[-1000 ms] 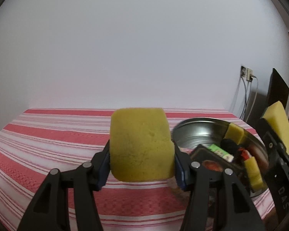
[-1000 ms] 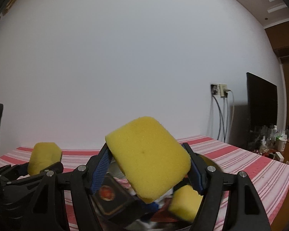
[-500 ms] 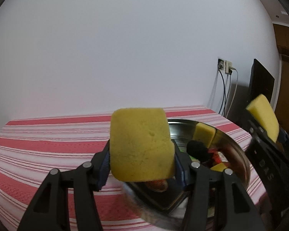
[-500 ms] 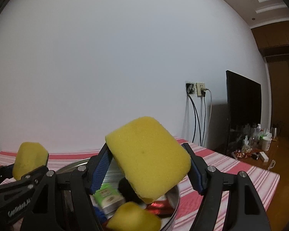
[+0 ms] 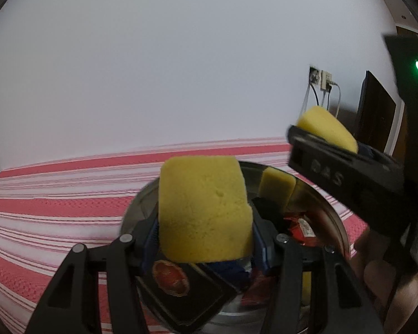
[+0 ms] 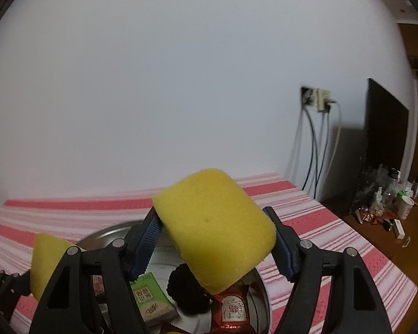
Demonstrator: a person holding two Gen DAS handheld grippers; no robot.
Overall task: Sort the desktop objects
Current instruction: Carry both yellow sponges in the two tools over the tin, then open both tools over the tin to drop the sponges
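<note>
My left gripper point(image 5: 204, 239) is shut on a yellow sponge point(image 5: 203, 208) and holds it above the near side of a round metal bowl point(image 5: 335, 222). My right gripper point(image 6: 214, 246) is shut on a second yellow sponge point(image 6: 214, 231) above the same bowl point(image 6: 103, 231). The bowl holds a dark box with a red emblem point(image 5: 181, 286), red snack packets point(image 6: 232, 306), a green carton point(image 6: 150, 297), a black lump point(image 6: 186, 286) and another yellow sponge point(image 5: 276, 189). The right gripper with its sponge point(image 5: 326, 130) shows at the right in the left wrist view.
A red and white striped cloth point(image 5: 55, 200) covers the table. A white wall stands behind it, with a socket and hanging cables point(image 6: 317, 103). A dark screen point(image 6: 387, 136) and small clutter on a floor or shelf point(image 6: 387, 203) are at the far right.
Both grippers have swung so that the bowl is now under them. The left gripper's sponge has moved from beside the bowl to over it. Both grips are unchanged.
</note>
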